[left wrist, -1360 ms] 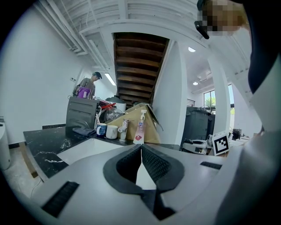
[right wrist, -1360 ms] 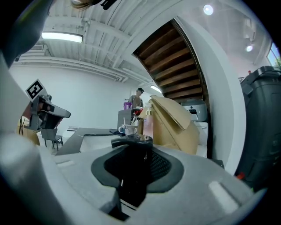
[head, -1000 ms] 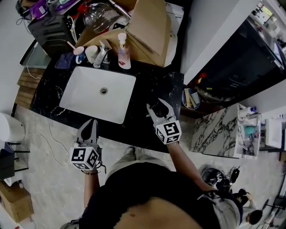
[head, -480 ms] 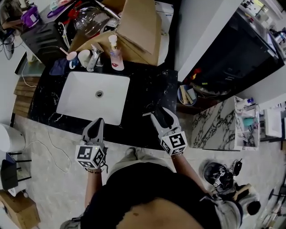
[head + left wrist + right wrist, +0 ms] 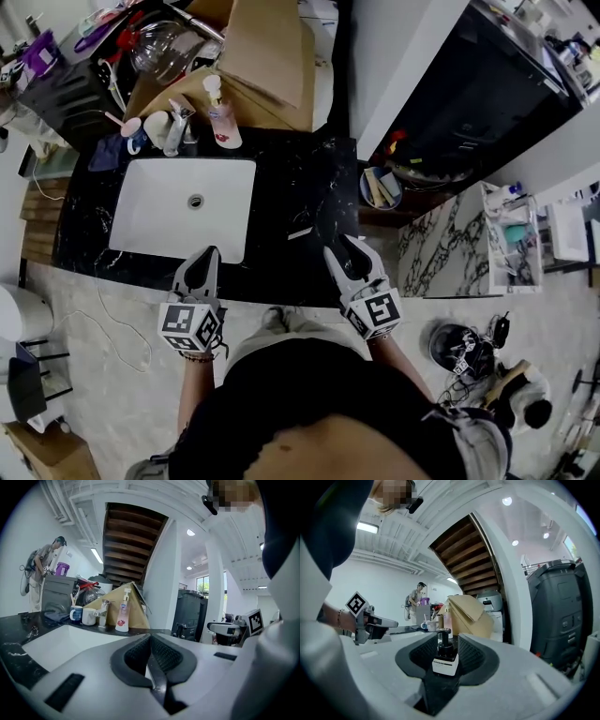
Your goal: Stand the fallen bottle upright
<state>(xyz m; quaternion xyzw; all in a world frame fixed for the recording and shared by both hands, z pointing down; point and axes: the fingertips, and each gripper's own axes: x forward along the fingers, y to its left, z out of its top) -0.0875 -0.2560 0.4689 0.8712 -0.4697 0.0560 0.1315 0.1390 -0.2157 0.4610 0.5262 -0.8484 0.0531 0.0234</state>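
Observation:
A small dark bottle (image 5: pixel 444 657) with a black pump top and a white label stands upright between the pads of my right gripper (image 5: pixel 448 639). The jaws have just been closing and press on its sides. In the head view the right gripper (image 5: pixel 349 251) hangs over the front edge of the black marble counter (image 5: pixel 300 187), and the bottle is hard to make out between its fingers. My left gripper (image 5: pixel 202 262) is shut and empty in front of the white sink (image 5: pixel 150 225). Its pads meet in the left gripper view (image 5: pixel 151 638).
At the back of the counter stand a pink pump soap bottle (image 5: pixel 222 117), a faucet (image 5: pixel 176 127), cups (image 5: pixel 150 129) and folded cardboard (image 5: pixel 267 56). A white wall edge (image 5: pixel 394 84) rises on the right. Someone stands far off (image 5: pixel 44 566).
My right gripper has drawn back from mid-counter toward the front edge, carrying the bottle with it. The left gripper has shifted a little to the right along the sink's front.

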